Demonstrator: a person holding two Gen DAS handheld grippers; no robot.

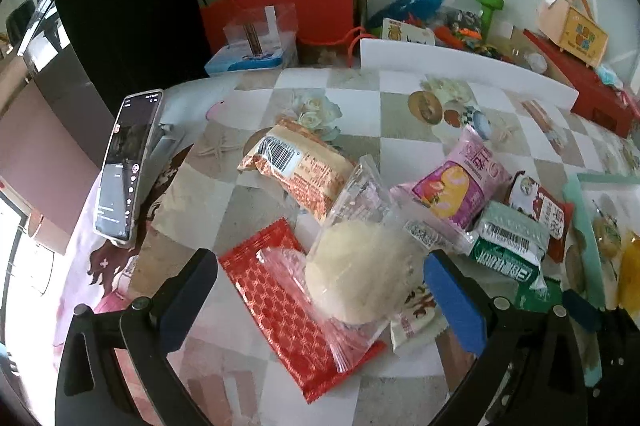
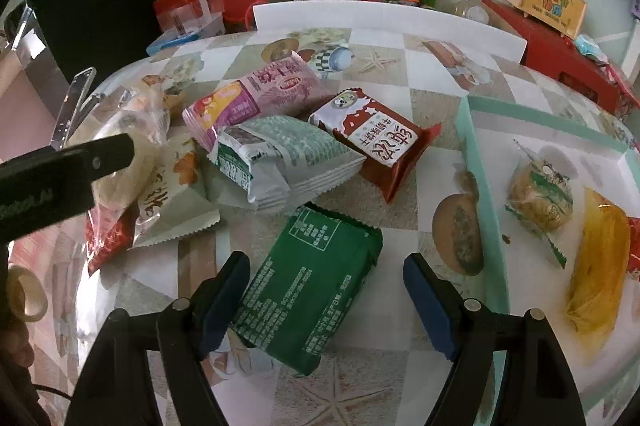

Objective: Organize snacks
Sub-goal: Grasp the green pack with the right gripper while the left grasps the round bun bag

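The right gripper (image 2: pixel 326 302) stands with its blue-padded jaws wide apart over a flat dark green foil snack packet (image 2: pixel 310 290) lying printed-back up on the checked, picture-printed oilcloth table (image 2: pixel 400 114); the packet's near end sits between the pads, but neither pad presses on it. Just beyond the green packet lies a grey-green and white plastic biscuit pack (image 2: pixel 284 158), and past that a pink and purple plastic snack pack (image 2: pixel 256 94) and a red and white plastic pouch with large characters (image 2: pixel 380 146), the two touching the biscuit pack's far side. To the right of the green packet stands a shallow tray with a mint-green rim (image 2: pixel 476 194); it holds a round pastry in clear wrap (image 2: pixel 540 198) and a yellow-orange plastic bag (image 2: pixel 600 266). To the left of the green packet the left gripper (image 1: pixel 320 290) hangs over the heap, its jaws also spread wide; between them, untouched, lies a pale round bun in a clear bag (image 1: pixel 360 270), resting on a flat red patterned foil packet (image 1: pixel 280 322). Beyond the bun lies an orange and cream wrapped pack with a barcode (image 1: pixel 296 166). Further left of the bun a dark smartphone in a clear case (image 1: pixel 128 166) leans upright on a stand. At the far table edge, well beyond the green packet, a white board (image 2: pixel 392 22) stands on edge.
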